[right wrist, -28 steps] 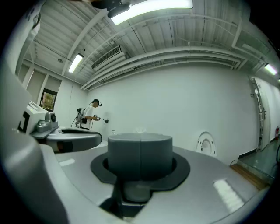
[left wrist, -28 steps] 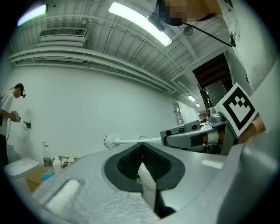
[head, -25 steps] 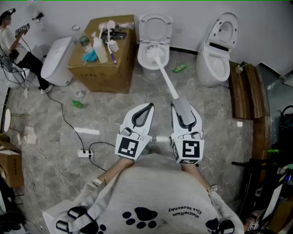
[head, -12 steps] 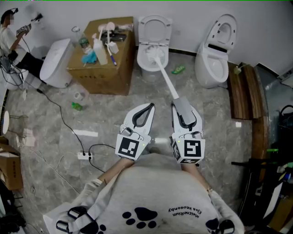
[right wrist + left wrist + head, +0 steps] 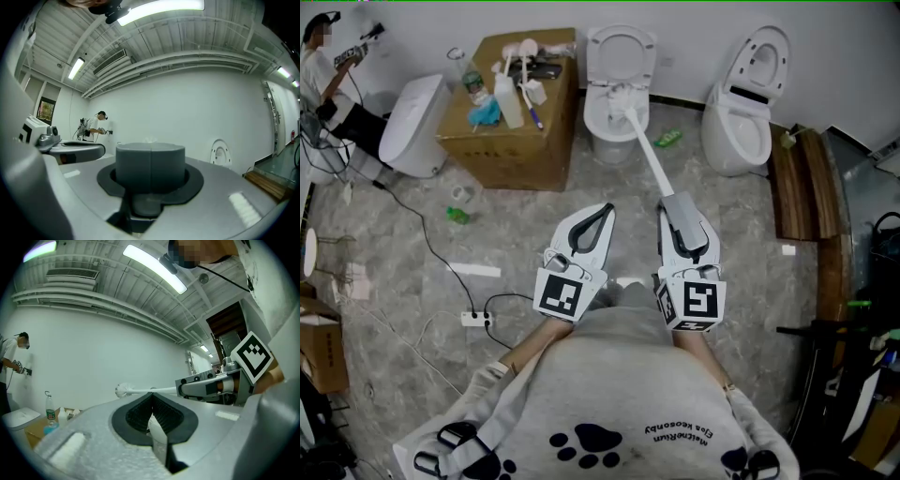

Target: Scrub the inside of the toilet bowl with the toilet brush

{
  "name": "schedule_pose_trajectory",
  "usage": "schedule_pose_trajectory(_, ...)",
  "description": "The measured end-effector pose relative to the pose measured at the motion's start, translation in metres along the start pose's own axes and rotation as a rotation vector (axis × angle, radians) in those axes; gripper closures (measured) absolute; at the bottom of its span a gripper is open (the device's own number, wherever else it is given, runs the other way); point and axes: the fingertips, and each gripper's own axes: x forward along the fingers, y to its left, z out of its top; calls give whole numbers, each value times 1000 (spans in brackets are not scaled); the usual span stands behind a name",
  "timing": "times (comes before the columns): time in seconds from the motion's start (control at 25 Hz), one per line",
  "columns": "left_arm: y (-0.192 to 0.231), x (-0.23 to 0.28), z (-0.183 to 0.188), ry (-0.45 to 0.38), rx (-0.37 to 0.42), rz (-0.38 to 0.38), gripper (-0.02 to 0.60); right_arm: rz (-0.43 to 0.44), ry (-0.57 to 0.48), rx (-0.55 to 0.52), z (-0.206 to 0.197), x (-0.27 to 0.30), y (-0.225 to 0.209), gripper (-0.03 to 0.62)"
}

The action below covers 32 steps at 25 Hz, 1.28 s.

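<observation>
— So, how do we hold our arms?
— Both reach forward side by side (marker cubes up). Our right gripper (image 5: 677,201) clamps the toilet brush (image 5: 643,150), whose head sits inside the toilet bowl (image 5: 591,116). Our left gripper (image 5: 604,210) is closed, empty.

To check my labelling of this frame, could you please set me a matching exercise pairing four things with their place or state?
Things:
1. toilet brush
2. left gripper
3. right gripper
4. cardboard box

Place or state:
A. shut on the brush's handle
B. carries bottles on top
C. head down in the toilet bowl
D. shut, holding nothing

Pairs: 1-C, 2-D, 3-A, 4-B
</observation>
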Motion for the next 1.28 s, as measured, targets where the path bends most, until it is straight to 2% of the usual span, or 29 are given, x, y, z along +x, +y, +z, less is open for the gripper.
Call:
schedule_pose_trajectory(0.24,20,3,-15,15,-29,12,583,17,37,0,-13,16,9,441)
schedule_pose_trajectory(0.52,47,41,-29,22,-41,25,583,31,51,6,-22,62,-5,441)
schedule_pose_trajectory(0.88,94,146,-48,40,-44,63,583,62,82,21,-30,167,-69,441)
schedule_pose_trajectory(1.28,136,263,-61,79,-17,124,583,142,104,42,-35,280,-147,441)
